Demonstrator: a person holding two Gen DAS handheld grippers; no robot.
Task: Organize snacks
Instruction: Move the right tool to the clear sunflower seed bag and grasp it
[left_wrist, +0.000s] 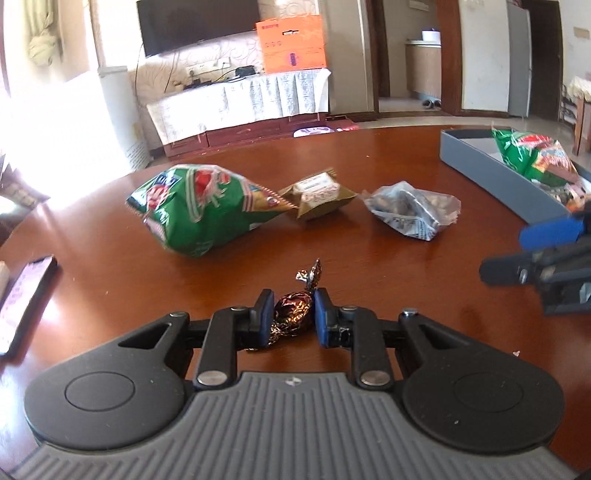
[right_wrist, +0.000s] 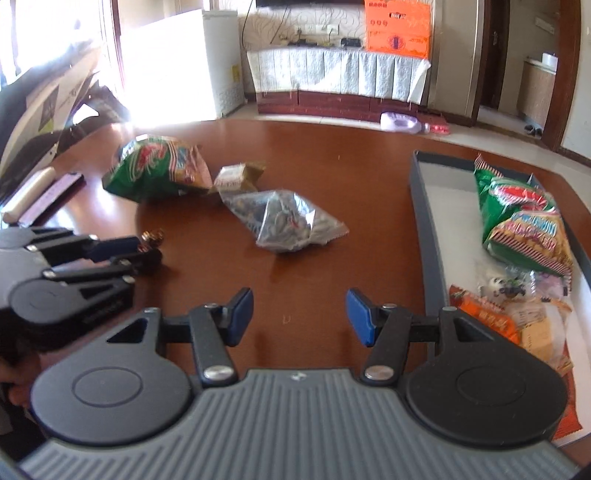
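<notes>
Between the blue pads of the left gripper (left_wrist: 293, 314) sits a foil-wrapped chocolate (left_wrist: 293, 312), pinched just above the brown table (left_wrist: 369, 280). Nearby, the right gripper (right_wrist: 299, 315) hangs with jaws apart and nothing between them. Farther off lie a green bag (left_wrist: 199, 210), a gold packet (left_wrist: 319, 194) and a clear packet (left_wrist: 413, 210); the grey tray (right_wrist: 424, 221) of snacks stands to the right.
</notes>
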